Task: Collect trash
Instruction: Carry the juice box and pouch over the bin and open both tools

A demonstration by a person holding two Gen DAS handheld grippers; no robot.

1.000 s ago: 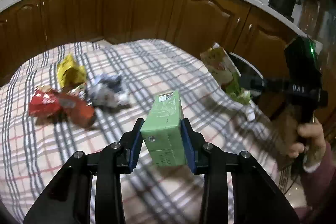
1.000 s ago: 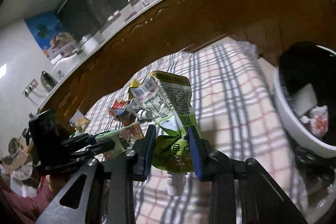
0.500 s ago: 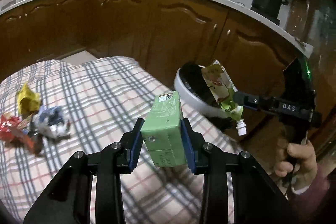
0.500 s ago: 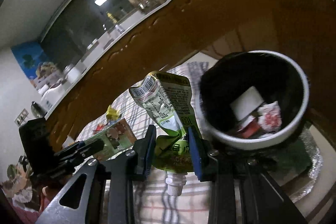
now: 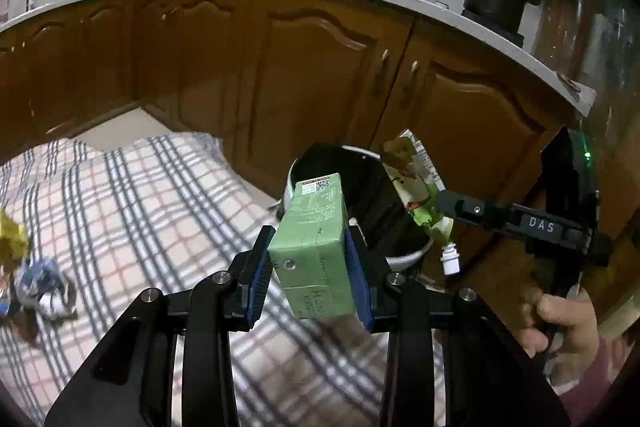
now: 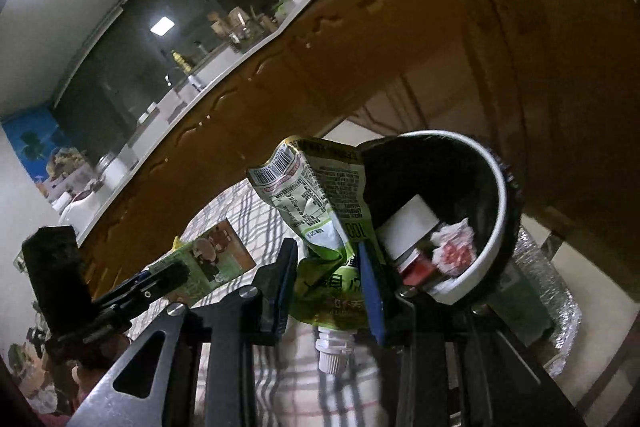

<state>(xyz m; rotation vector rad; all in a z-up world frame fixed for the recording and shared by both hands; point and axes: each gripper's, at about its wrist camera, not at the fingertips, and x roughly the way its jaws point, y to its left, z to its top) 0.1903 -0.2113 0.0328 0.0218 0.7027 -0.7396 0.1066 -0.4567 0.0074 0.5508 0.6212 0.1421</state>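
I am working in a kitchen with brown cupboards and a checked cloth on the table. My left gripper is squeezing a green carton, standing up. The trash bin is sitting just past it at 1 o'clock. My right gripper is pinching a green pouch, cap hanging down. The bin is at its 2 o'clock, with scraps inside. More wrappers are lying at 9 o'clock.

A plaid cloth covers the surface; crumpled wrappers (yellow, blue-white) lie on it.
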